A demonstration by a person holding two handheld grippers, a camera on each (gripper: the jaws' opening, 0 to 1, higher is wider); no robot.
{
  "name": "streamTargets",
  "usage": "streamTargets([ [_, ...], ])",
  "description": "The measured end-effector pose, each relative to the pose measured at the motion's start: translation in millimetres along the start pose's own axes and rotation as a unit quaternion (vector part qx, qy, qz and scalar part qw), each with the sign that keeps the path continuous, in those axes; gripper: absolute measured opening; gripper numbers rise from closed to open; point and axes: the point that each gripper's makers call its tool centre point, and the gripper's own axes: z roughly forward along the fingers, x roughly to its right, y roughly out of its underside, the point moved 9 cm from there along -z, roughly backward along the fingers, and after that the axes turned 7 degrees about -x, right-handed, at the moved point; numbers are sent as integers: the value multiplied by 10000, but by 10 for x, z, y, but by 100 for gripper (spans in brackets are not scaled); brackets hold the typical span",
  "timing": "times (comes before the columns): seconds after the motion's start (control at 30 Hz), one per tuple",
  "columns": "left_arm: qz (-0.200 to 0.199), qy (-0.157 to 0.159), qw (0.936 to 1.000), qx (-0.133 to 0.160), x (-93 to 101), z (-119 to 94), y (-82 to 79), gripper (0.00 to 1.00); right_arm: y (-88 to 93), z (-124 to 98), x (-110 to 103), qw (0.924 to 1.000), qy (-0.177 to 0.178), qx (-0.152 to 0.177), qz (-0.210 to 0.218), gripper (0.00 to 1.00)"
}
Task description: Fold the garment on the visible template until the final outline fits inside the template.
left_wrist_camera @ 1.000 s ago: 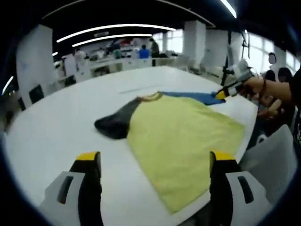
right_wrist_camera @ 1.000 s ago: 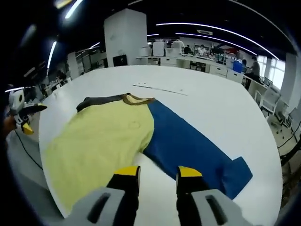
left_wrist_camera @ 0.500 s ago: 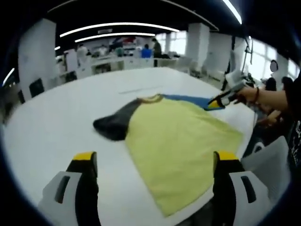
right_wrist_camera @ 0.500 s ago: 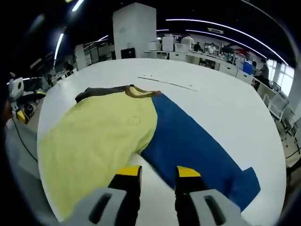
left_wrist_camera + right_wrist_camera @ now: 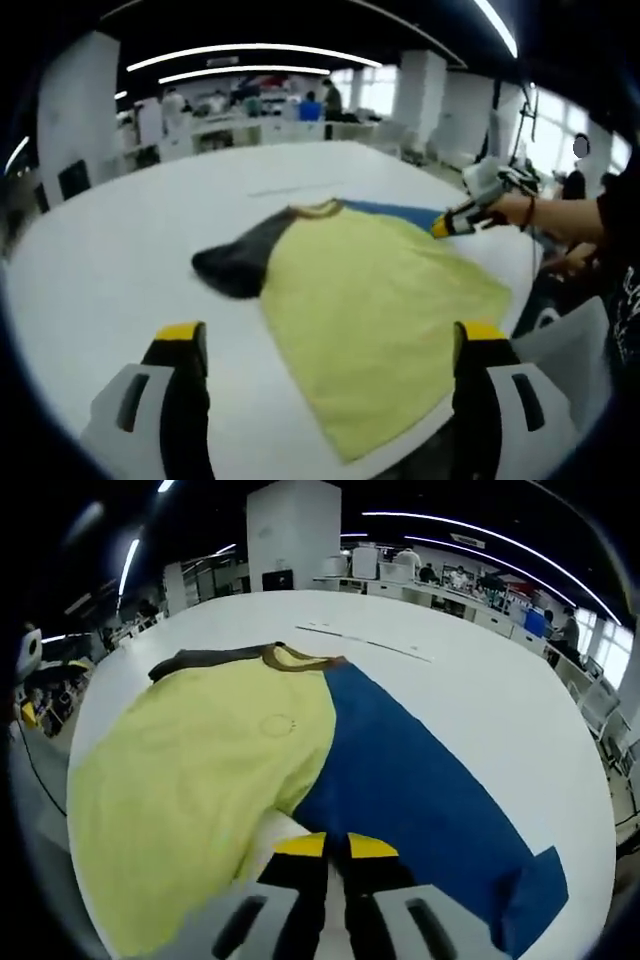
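The garment lies flat on the white table (image 5: pixel 120 260), near its edge. It has a yellow body (image 5: pixel 380 290) (image 5: pixel 190 770), a dark grey sleeve (image 5: pixel 235 262) (image 5: pixel 205 660), a brown collar (image 5: pixel 295 660) and a long blue part (image 5: pixel 410 780) (image 5: pixel 400 211). My right gripper (image 5: pixel 337 848) sits at the near hem where blue meets yellow, its jaws drawn almost together on the cloth. In the left gripper view it appears at the garment's far right edge (image 5: pixel 452 222), held by a hand. My left gripper (image 5: pixel 330 340) hovers in front of the yellow hem, jaws wide apart and empty.
A thin marked line (image 5: pixel 300 188) (image 5: pixel 370 645) runs across the table beyond the collar. A white chair (image 5: pixel 570 335) stands by the table's right edge. Desks, a pillar (image 5: pixel 292 535) and people fill the room behind.
My right gripper's jaws have come together and moved down onto the garment's near hem. The left gripper has stayed open and nearly still.
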Motion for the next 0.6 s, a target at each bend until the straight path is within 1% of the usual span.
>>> streamTargets([
  [0.13, -13, -4, 10000, -21, 1, 8, 8, 98, -4, 12, 68, 9999, 78, 26, 124, 0],
  [0.33, -20, 20, 10000, -48, 19, 28, 10, 98, -44, 2, 182, 9991, 287, 134, 281, 0],
  [0.6, 28, 39, 10000, -70, 42, 36, -7, 98, -85, 12, 272, 9980, 490, 92, 387, 0],
])
